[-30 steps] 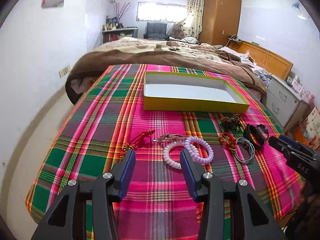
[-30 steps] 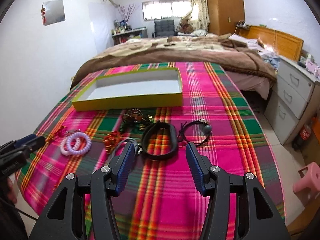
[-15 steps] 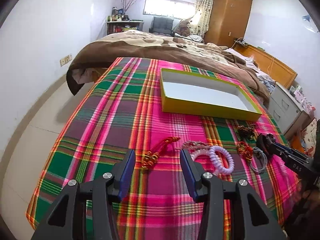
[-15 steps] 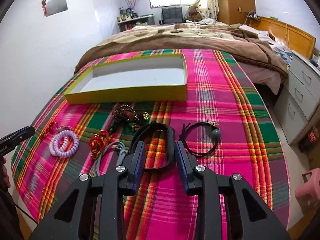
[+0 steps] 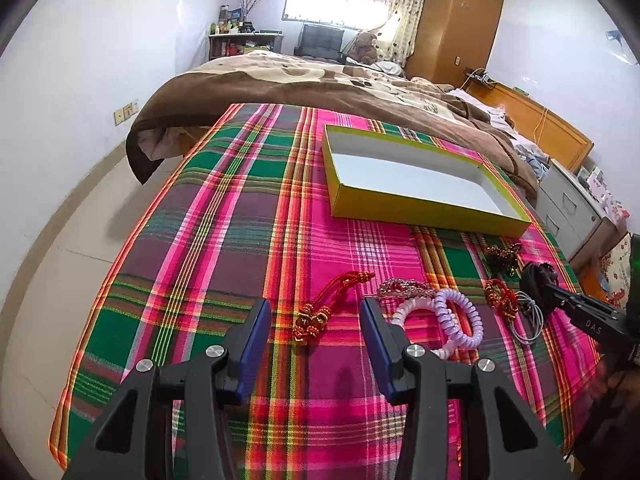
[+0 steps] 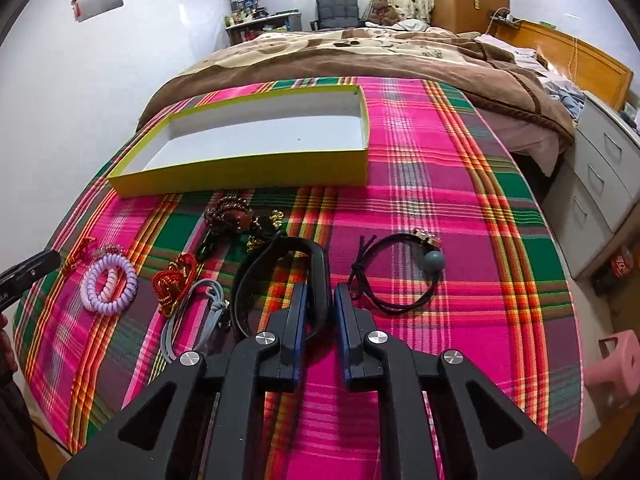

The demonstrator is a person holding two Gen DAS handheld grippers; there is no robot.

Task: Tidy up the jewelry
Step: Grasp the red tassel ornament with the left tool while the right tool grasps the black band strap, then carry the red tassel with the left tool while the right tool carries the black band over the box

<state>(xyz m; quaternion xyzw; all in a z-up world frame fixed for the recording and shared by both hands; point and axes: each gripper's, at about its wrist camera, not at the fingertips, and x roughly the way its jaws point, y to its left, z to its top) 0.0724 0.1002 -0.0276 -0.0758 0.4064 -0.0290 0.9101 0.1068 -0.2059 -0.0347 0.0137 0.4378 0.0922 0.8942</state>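
left wrist view shows the left gripper [image 5: 316,322] wide apart around the red tassel charm [image 5: 320,312], nearer than the yellow box [image 5: 416,208]. right of it, the right gripper [image 6: 320,304] has just been closing and now pinches the black band [image 6: 280,276], below the box, so the first lift looks ready.

My right gripper [image 6: 320,304] points steeply downward; its jaws have just been closing and now pinch the black band [image 6: 320,268] between the blue pads. My left gripper [image 5: 316,320] is angled downward likewise, jaws spread wide with nothing gripped.
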